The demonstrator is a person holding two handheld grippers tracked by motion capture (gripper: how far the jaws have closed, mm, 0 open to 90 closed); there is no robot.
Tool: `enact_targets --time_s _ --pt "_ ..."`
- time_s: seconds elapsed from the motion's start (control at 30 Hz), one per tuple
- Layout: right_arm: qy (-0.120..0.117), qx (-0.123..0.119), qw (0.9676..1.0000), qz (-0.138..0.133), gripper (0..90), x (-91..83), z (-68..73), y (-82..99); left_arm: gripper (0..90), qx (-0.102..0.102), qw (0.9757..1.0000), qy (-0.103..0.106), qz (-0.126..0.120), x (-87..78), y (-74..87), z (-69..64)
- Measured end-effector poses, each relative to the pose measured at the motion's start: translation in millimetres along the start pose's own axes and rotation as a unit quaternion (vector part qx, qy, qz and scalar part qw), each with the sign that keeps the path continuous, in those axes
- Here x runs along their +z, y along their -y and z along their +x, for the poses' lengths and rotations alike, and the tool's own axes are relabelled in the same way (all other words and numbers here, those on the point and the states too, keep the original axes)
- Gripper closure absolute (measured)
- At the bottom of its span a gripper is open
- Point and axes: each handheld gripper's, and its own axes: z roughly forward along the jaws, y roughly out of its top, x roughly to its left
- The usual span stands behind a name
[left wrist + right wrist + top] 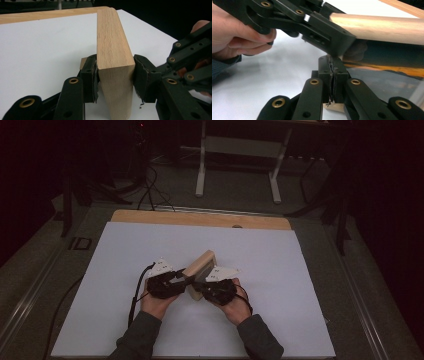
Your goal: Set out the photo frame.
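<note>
A light wooden frame (200, 265) with a dark, shiny panel (387, 57) in it stands on edge in the middle of the white table top (150, 245). My left gripper (181, 276) comes at its near end from the left. In the left gripper view both pads (91, 75) lie against the sides of the wooden bar (112, 45), so my left gripper (115, 75) is shut on it. My right gripper (197, 287) sits low at the frame's near end, and its pads (332, 75) stand together; whether something thin lies between them I cannot tell.
A wooden strip (200, 218) runs along the white top's far edge. Beyond it stand the white legs of a stand (200, 170), with cables (150, 190) on the floor. Both forearms enter from the bottom edge.
</note>
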Motion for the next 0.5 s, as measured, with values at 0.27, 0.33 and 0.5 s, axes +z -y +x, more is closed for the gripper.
enact_targets --time_s 0.27,0.33,0.5 --pt "0.032 0.023 0.9991 -0.014 80.1 -20.9 -17.6 6.6 57.7 0.000 0.9999 0.009 0.004 -0.7 -0.7 5.3" --pt "0.041 0.030 0.9985 -0.019 77.2 -25.1 -22.3 7.8 57.8 0.008 0.9999 0.013 0.007 -0.7 -1.5 4.9" --pt "0.062 0.047 0.9966 -0.026 72.2 -34.2 -32.8 9.3 58.1 0.014 0.9996 0.023 0.013 -0.2 -3.6 6.3"
